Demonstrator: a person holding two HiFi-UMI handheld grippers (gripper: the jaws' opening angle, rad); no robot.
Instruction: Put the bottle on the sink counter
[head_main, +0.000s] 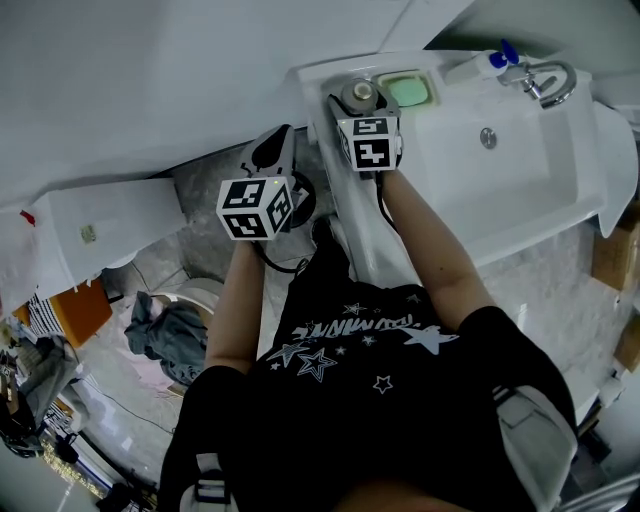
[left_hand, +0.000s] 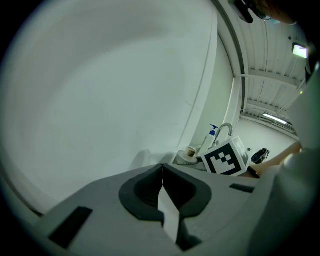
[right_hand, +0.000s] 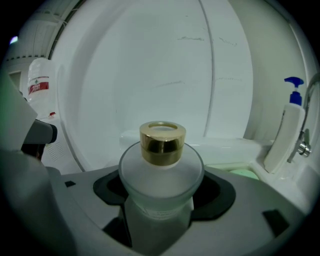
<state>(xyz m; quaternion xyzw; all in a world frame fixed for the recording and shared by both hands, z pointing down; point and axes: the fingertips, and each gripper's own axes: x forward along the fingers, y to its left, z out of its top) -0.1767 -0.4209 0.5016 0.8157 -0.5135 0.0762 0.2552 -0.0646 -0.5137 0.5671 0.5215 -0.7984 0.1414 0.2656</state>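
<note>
We wear a black short-sleeved T-shirt (head_main: 370, 390) printed with white stars and slanted white lettering, with pale grey straps (head_main: 535, 430) over the shoulders. The left gripper (head_main: 272, 150) and right gripper (head_main: 360, 105) are grey-bodied with dark pads lining their jaws, and each carries a white cube (head_main: 256, 207) with black square markers. A thin black cable (head_main: 280, 263) loops just behind the left gripper.

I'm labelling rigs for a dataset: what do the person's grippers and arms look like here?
Both the left gripper and right gripper have light grey bodies with black pads, and each carries a white cube printed with black square markers. A black cable loops below the left one. The person wears a black short-sleeved T-shirt with white stars; forearms are bare.
</note>
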